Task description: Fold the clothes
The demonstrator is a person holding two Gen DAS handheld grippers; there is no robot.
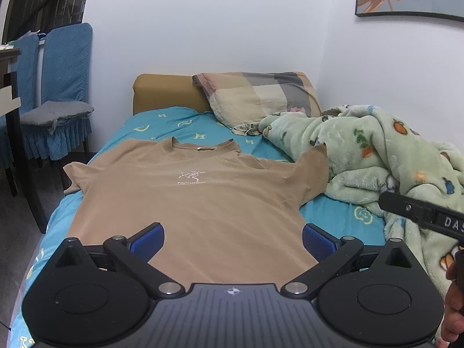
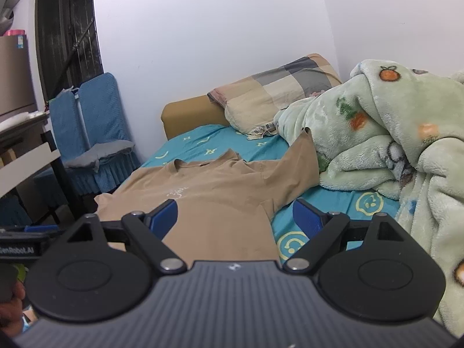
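Note:
A tan T-shirt [image 1: 185, 203] lies spread flat, front up, on the bed with its collar toward the headboard; it also shows in the right wrist view [image 2: 220, 194]. Its right sleeve rests against the green blanket. My left gripper [image 1: 233, 242] is open and empty above the shirt's lower hem. My right gripper [image 2: 235, 217] is open and empty above the shirt's lower right side. Part of the right gripper's body [image 1: 420, 214] shows at the right edge of the left wrist view.
The bed has a turquoise sheet [image 1: 162, 124]. A plaid pillow [image 1: 261, 95] leans on the tan headboard [image 1: 165, 92]. A bunched green fleece blanket [image 1: 385, 156] fills the right side. Blue-covered chairs [image 1: 61, 92] and a desk [image 1: 8, 87] stand left of the bed.

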